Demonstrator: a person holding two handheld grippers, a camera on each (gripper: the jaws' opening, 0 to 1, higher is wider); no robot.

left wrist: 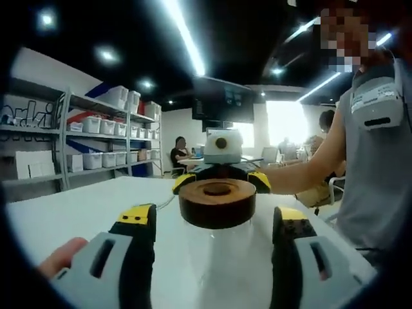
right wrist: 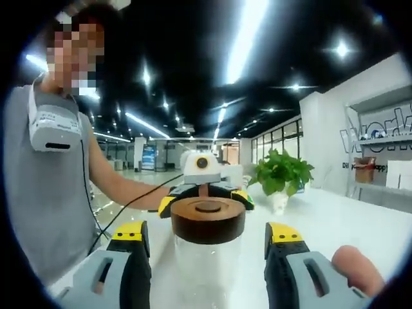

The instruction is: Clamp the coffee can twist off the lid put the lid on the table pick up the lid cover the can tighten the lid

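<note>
Left gripper view: clear coffee can (left wrist: 219,257) with wooden lid (left wrist: 217,202) on white table (left wrist: 77,206).
Left gripper (left wrist: 212,241) and right gripper (right wrist: 207,248) both spread apart, flanking the can without contact.

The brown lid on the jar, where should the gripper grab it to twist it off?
Probably by the lid's round side wall, one jaw on each side, coming in level from the right gripper's side. It is a thick, flat disc standing proud of the clear can.

A white table (left wrist: 84,206) carries a clear coffee can (left wrist: 222,251) with a brown lid (left wrist: 217,201).
</note>
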